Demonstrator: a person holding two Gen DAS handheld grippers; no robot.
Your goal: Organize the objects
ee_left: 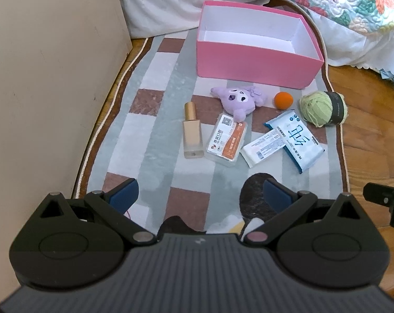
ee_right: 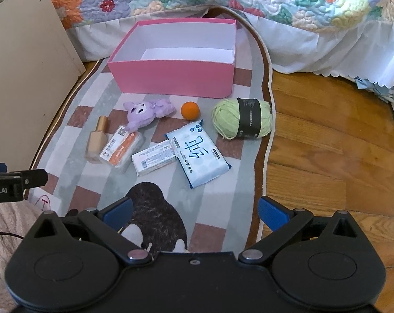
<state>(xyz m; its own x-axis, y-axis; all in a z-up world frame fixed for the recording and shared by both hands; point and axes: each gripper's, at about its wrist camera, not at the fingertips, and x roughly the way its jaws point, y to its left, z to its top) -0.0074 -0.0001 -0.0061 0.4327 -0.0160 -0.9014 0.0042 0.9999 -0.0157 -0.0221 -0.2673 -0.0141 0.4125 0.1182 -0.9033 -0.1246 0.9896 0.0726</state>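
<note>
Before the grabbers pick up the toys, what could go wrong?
1. The orange ball is round, so it might roll off the rug if nudged.
2. The yarn sits at the rug's edge with a loose strand, which could snag or unwind.
3. The glass bottle lies right beside the plastic case, so one finger might bump the case.

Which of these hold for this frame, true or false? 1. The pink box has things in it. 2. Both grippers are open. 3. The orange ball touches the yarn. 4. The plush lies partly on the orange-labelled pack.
1. False: the pink box shows only its white inside.
2. True: the left gripper and right gripper are open, holding nothing.
3. False: the orange ball sits apart from the green yarn.
4. True: the purple plush overlaps the orange-labelled pack.
</note>
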